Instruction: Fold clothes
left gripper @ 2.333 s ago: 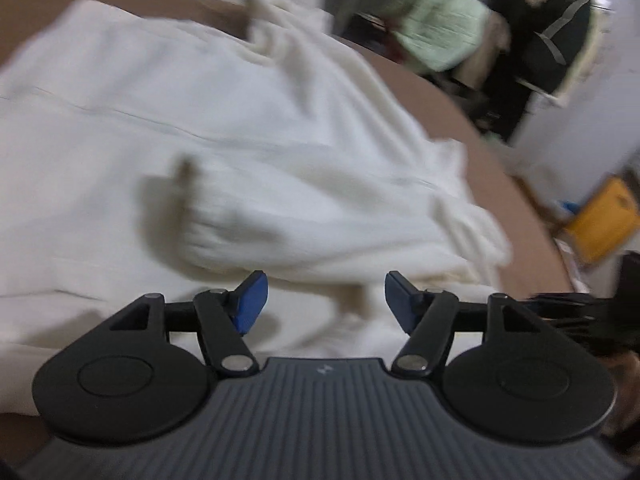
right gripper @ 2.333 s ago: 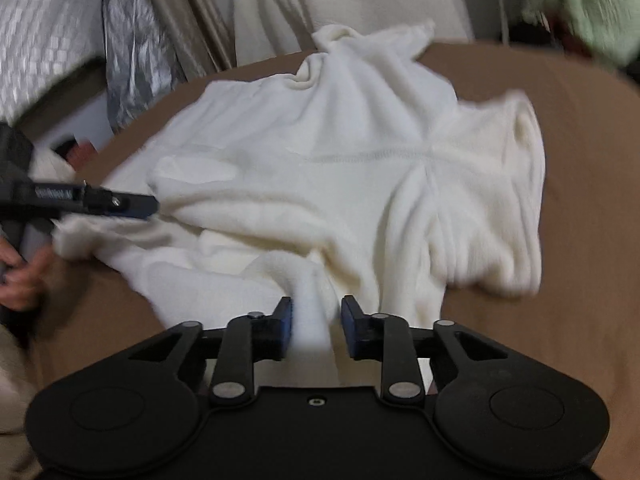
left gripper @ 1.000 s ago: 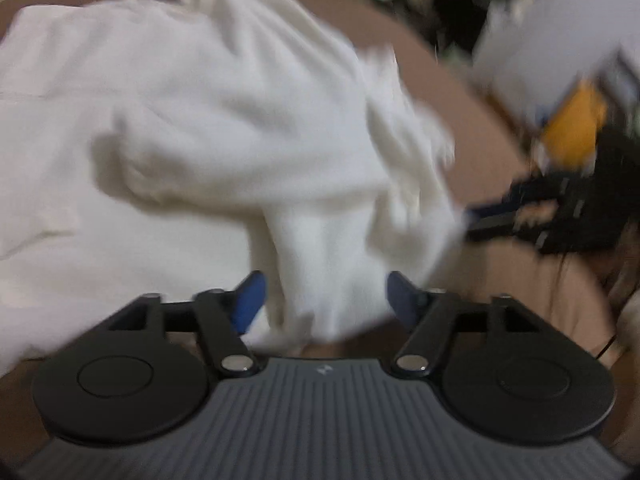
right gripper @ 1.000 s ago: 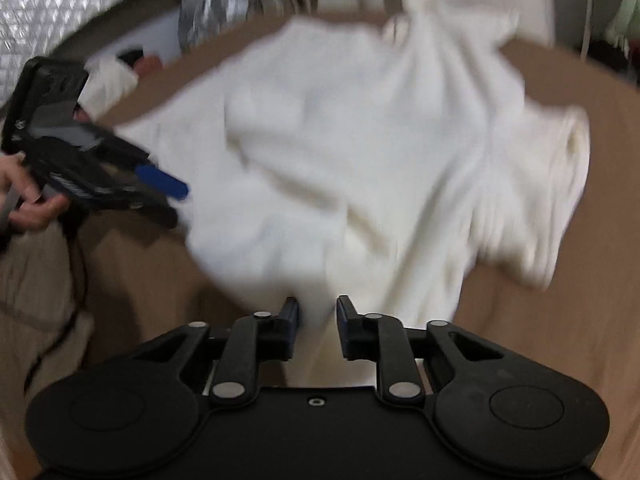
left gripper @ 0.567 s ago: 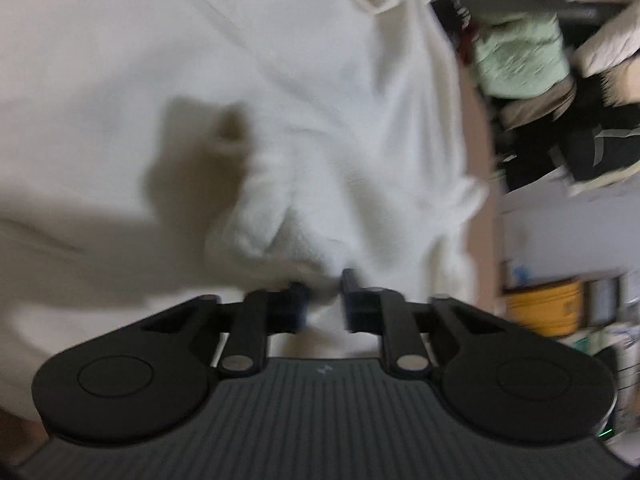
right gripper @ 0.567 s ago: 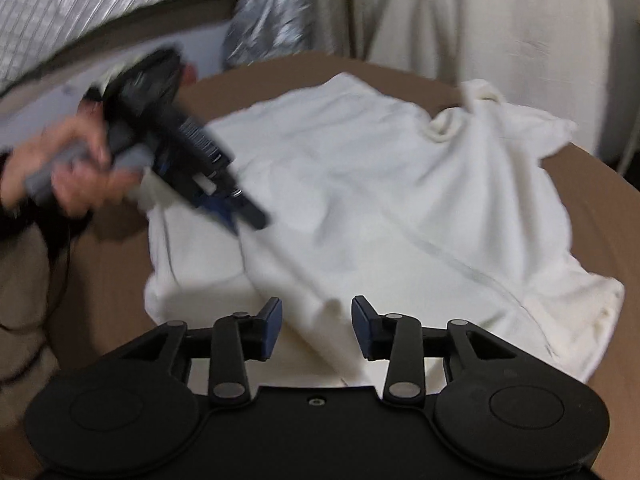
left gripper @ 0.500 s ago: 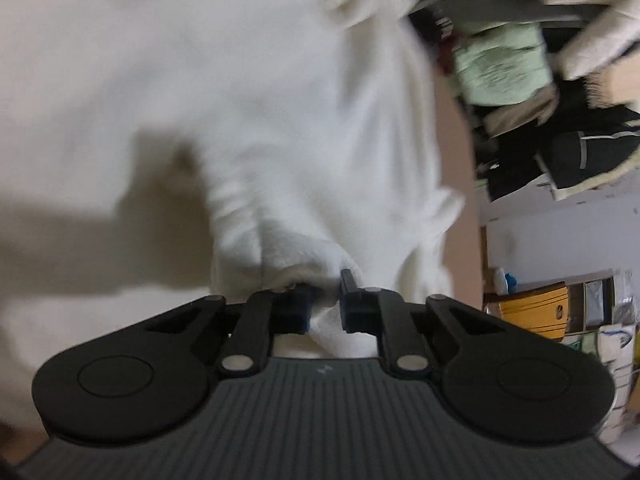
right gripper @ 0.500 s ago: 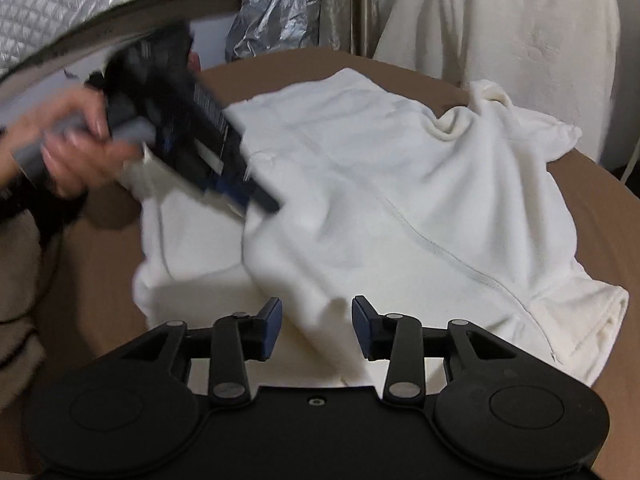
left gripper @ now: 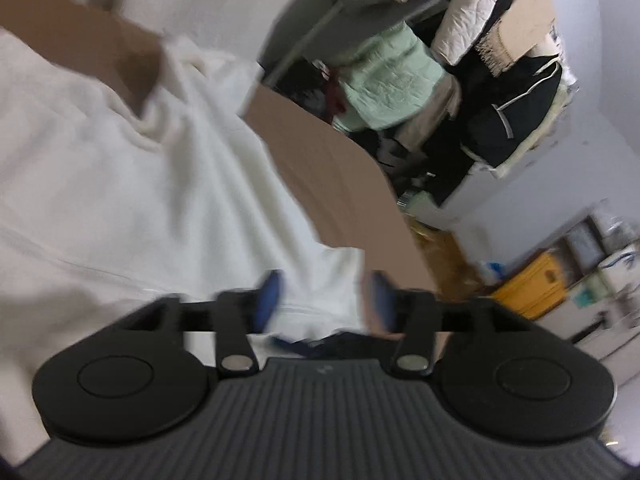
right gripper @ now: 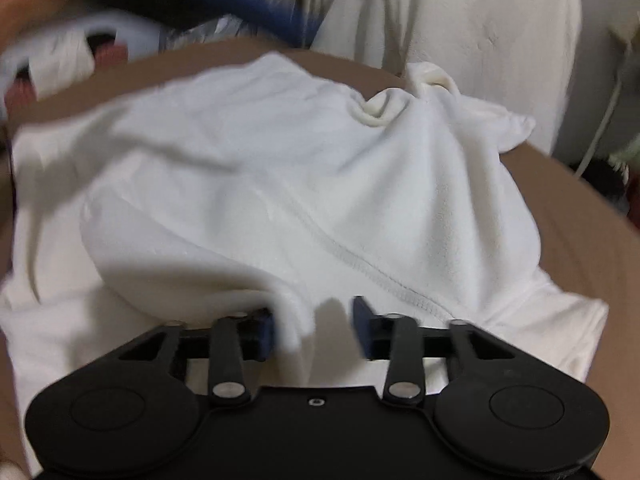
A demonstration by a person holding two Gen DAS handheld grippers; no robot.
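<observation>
Just in front of the right claw (right gripper: 314, 326) lies the white fleece garment (right gripper: 280, 184), spread over the brown counter (right gripper: 580, 216). This claw is released: its blue pads stand apart, and a thick fold of the fleece sits between them without being pinched. A stitched seam (right gripper: 384, 270) runs ahead of the right pad, and the collar (right gripper: 384, 108) is bunched at the far side, ahead and a little to the right. Far ahead to the left, the picture is blurred and I cannot tell what the dark and blue shapes are.

The left claw (left gripper: 326, 298) is also released, pads wide apart, with a corner of the garment (left gripper: 120, 184) between them. To its right, past the counter edge (left gripper: 332, 184), there is a pile of clothes (left gripper: 384, 84) and a yellow box (left gripper: 532, 284).
</observation>
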